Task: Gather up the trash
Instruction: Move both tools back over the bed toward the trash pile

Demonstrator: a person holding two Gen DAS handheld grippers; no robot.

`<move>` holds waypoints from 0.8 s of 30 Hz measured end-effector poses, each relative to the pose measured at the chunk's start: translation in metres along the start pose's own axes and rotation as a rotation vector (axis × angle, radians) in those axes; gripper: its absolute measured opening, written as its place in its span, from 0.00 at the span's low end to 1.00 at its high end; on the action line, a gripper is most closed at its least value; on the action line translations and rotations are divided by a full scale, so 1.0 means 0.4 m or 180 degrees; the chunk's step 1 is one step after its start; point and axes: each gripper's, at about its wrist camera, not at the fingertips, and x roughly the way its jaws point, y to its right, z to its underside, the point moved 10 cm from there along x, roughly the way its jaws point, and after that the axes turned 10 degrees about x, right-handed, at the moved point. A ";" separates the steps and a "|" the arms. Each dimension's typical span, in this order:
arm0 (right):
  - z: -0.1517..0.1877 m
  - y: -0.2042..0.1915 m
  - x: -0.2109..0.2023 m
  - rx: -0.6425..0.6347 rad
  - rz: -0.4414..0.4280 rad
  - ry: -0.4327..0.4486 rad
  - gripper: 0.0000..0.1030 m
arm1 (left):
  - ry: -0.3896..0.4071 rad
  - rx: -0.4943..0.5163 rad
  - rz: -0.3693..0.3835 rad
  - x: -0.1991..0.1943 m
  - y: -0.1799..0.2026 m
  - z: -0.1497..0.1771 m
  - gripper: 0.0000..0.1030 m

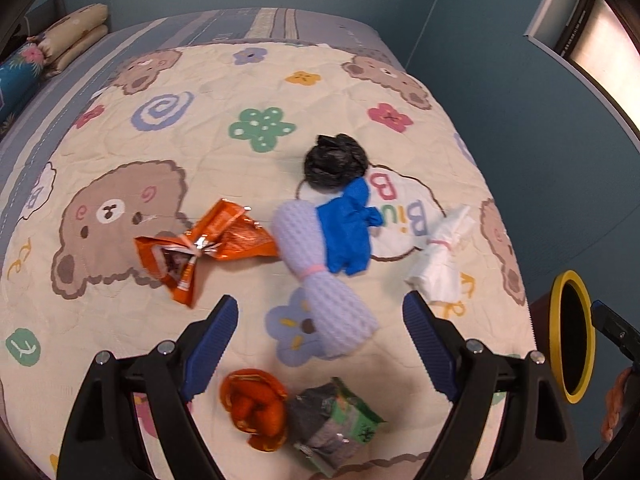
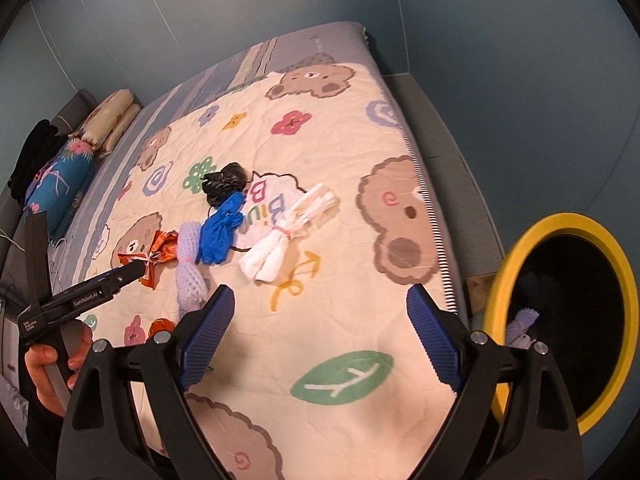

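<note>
Bed, covered by a cream quilt printed with bears and flowers; trash is laid out across the quilt's middle and toward its near edge.

- Black plastic bag, crumpled, farthest from the near edge.
- Blue glove, just below the bag, overlapping a lilac foam net sleeve tied with a pink band.
- Orange snack wrapper, torn open, beside the sleeve on its far side from the glove.
- White tissue bundle, tied with a pink band, toward the quilt edge nearest the bin.
- Orange crumpled item and green-grey wrapper, touching, at the near edge.
- Yellow-rimmed bin, beside the bed; a lilac piece is seen inside.
- Left claw: spread wide, nothing gripped.
- Right claw: spread wide, nothing gripped, held over the quilt near the bin.
</note>
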 end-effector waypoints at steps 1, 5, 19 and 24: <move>-0.001 -0.008 0.011 -0.0011 0.0001 -0.0020 0.82 | -0.0002 -0.0007 -0.0024 0.001 -0.014 0.000 0.79; -0.001 -0.037 0.053 -0.0051 -0.0002 -0.0106 0.82 | -0.0015 -0.0068 -0.0103 0.007 -0.077 -0.004 0.79; 0.003 -0.141 0.217 -0.0197 -0.0014 -0.0390 0.82 | -0.0187 -0.0274 -0.0272 0.059 -0.254 0.010 0.79; 0.004 -0.169 0.271 -0.0220 -0.0006 -0.0488 0.82 | -0.0230 -0.0330 -0.0295 0.084 -0.293 0.009 0.79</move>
